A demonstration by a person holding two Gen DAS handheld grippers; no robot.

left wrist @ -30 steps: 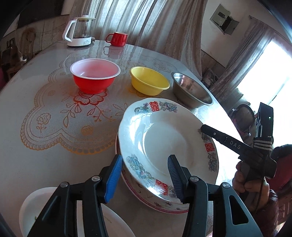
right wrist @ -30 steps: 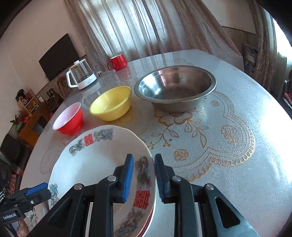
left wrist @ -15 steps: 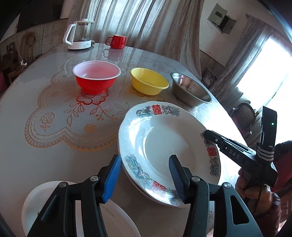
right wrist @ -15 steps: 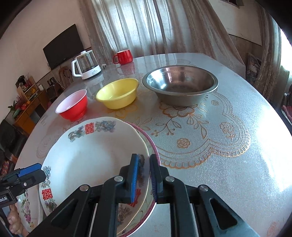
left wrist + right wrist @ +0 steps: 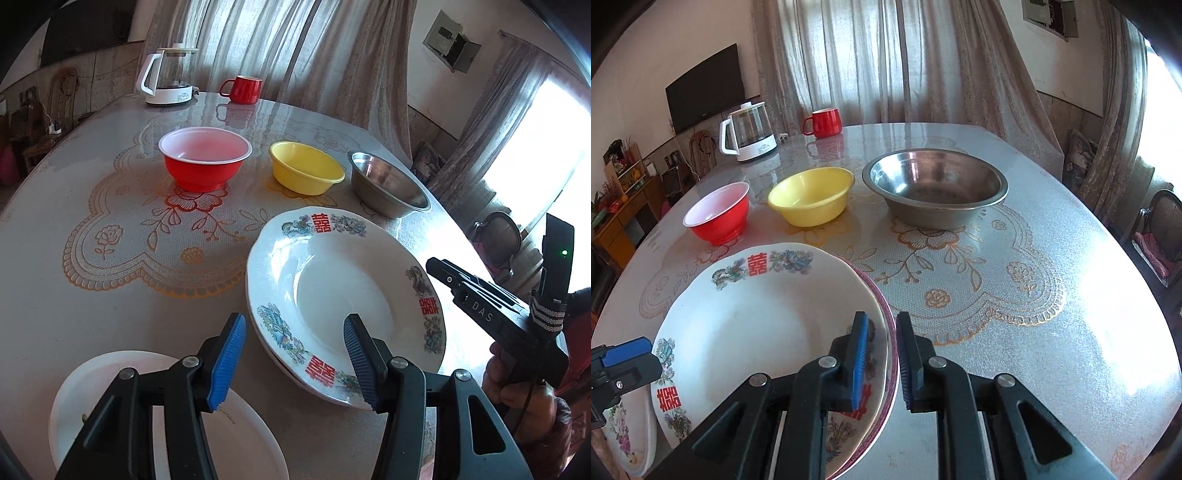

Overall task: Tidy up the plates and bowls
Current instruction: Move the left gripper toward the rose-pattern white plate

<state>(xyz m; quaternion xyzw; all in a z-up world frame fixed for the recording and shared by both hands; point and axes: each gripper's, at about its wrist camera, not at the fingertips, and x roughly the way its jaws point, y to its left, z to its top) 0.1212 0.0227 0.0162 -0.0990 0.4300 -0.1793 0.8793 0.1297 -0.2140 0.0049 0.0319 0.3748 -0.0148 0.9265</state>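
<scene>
Closest to us, our left gripper (image 5: 291, 354) is opening, its blue pads straddling the near rim of the patterned plate (image 5: 332, 295) without pressing on it. Below and left of that gripper lies a plain white plate (image 5: 110, 373), near the table's front edge. Our right gripper (image 5: 881, 360) is opening too, its narrow jaws standing either side of the patterned plate's right rim; the pads look just clear of the rim, so nothing is clamped. That plate, white with red characters and blue-green motifs, sits on top of a second plate with a maroon rim (image 5: 892, 373), which shows only as a sliver along its right edge. At the far left of the right wrist view, a floral plate (image 5: 624, 439) peeks in beneath the left gripper.

Farther out on the lace-patterned table (image 5: 1052, 314), three bowls stand in a row, apart from one another: a red bowl (image 5: 205, 160), a yellow bowl (image 5: 306, 168) and a steel bowl (image 5: 934, 188). Beyond them, near the table's far edge by the curtain, stand a glass kettle (image 5: 168, 75) and a red mug (image 5: 243, 89).
</scene>
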